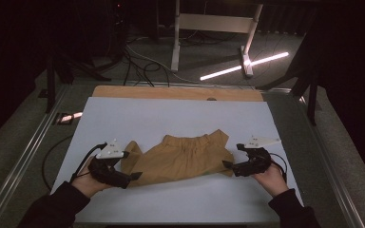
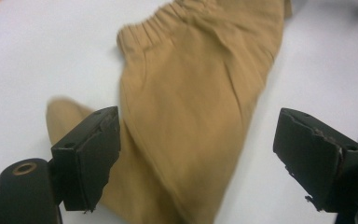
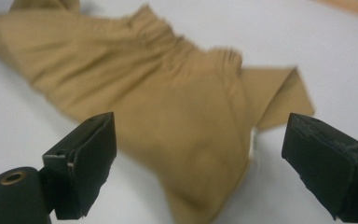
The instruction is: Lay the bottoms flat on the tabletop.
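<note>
**Both grippers flank the shorts**

Tan shorts (image 1: 183, 159) lie crumpled mid-worktop (image 1: 171, 118). Left gripper (image 1: 134, 176) sits at their left end, fingers (image 2: 91, 154) spread wide. Right gripper (image 1: 226, 165) is at the right end, fingers (image 3: 81, 163) wide too, holding nothing.

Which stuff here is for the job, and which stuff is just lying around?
For the job:
shorts, tan, crumpled on the table
left gripper, open at one end of them
right gripper, open at the other end

Just lying around:
cables on the floor
white frame beyond the table
light strip on the floor
</note>
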Action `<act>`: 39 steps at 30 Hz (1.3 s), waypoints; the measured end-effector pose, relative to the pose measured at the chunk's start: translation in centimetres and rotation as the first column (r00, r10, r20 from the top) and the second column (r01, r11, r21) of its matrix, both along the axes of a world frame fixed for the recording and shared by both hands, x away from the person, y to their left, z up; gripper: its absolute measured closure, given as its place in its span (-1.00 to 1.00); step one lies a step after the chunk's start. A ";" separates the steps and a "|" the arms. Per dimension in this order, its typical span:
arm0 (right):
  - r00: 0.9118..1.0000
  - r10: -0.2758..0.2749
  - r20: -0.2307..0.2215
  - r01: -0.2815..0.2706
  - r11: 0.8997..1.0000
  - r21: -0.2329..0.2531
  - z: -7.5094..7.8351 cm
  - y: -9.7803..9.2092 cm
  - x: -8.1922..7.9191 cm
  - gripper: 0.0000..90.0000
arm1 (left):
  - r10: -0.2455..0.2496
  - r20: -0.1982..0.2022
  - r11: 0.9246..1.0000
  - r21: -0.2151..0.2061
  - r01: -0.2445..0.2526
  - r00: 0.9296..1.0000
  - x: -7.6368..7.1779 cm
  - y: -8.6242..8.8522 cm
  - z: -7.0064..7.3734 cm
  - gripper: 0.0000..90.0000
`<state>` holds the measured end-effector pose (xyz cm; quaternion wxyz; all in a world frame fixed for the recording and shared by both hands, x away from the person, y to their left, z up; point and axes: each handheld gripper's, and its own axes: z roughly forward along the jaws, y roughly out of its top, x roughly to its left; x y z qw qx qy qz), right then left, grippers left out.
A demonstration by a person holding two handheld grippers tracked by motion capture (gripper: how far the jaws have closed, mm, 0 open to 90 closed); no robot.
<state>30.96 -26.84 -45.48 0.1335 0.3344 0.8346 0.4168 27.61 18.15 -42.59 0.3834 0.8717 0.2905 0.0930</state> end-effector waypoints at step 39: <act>0.975 0.009 -0.224 -0.029 0.996 -0.086 -4.6 3.7 7.9 0.95 | 0.096 -0.147 0.987 0.143 -0.075 0.984 10.4 -6.0 -8.2 0.49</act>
